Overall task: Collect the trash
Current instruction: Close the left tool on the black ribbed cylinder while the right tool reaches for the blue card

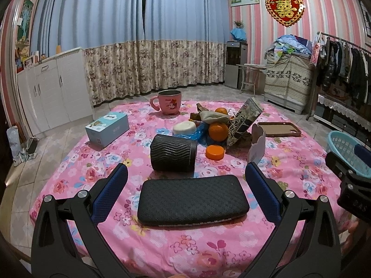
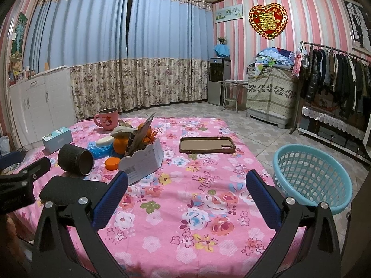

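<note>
Right wrist view shows the turquoise basket (image 2: 313, 176) standing on the tiled floor just off the right edge of the bench (image 2: 197, 197); its mesh inside looks bare. Left of the basket, on the pink floral cloth, a brown phone case (image 2: 207, 144) lies flat with its hollow side up. Farther left of the basket is the heap of trash (image 2: 129, 139): a white cloud-edged carton (image 2: 143, 162), a blue crumpled bag (image 2: 100, 149), an orange (image 2: 120, 144), an orange lid (image 2: 112, 162) and a white lid (image 2: 105, 140). A black ribbed cup (image 2: 74, 158) lies on its side beside the heap, its mouth turned towards the basket. Behind the heap stand a pink mug (image 2: 107, 119) and a pale blue tissue box (image 2: 58, 139). A black padded case (image 1: 193, 200) lies flat between the left hand-held gripper (image 1: 185, 180) and the cup. Both the left one and the right hand-held gripper (image 2: 185, 185) are spread wide, holding nothing; the right hangs over bare cloth.
</note>
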